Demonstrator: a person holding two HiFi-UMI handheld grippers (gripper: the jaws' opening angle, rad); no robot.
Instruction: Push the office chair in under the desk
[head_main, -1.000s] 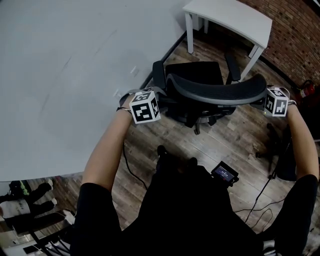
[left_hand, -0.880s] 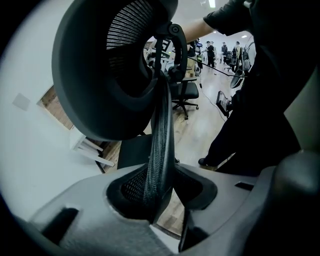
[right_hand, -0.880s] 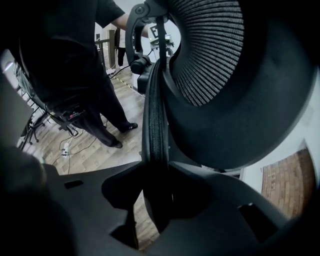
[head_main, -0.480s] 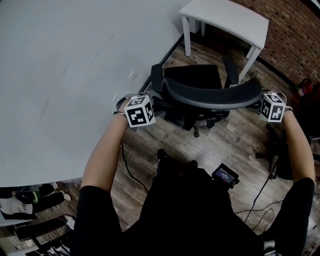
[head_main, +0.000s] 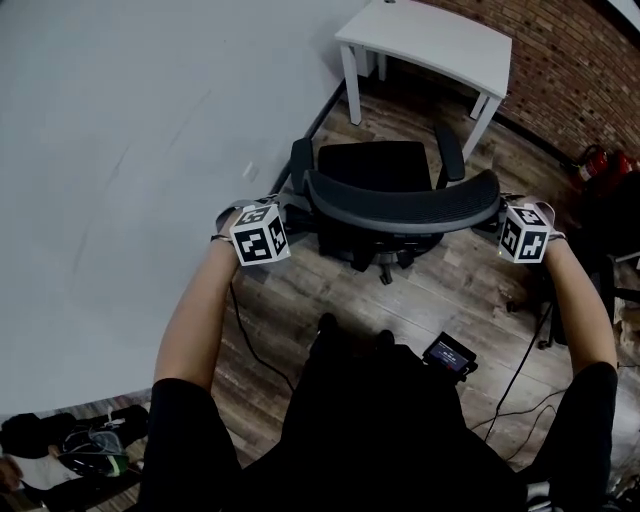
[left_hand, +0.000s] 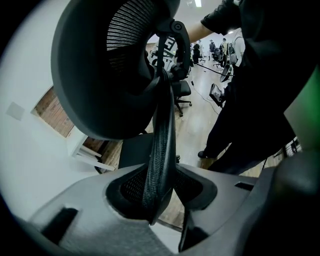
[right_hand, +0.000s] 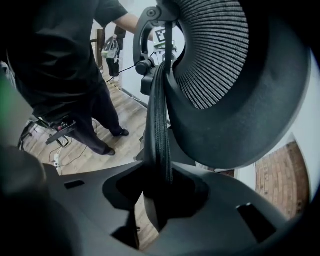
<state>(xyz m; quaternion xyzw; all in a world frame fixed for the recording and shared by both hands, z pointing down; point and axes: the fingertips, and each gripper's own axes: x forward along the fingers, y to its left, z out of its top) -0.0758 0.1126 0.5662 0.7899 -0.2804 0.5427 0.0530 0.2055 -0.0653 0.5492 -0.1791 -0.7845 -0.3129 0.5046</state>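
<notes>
The head view looks steeply down from above the person onto the office chair (head_main: 375, 160), with the white counter (head_main: 430, 40) farther ahead. The left gripper view and right gripper view sit very close at opposite ends of the chair's backrest (left_hand: 95, 75), looking inward along it; all three views share that backrest.

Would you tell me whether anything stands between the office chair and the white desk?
Nothing visible does: only wood floor lies between the office chair and the desk in the head view.
</notes>
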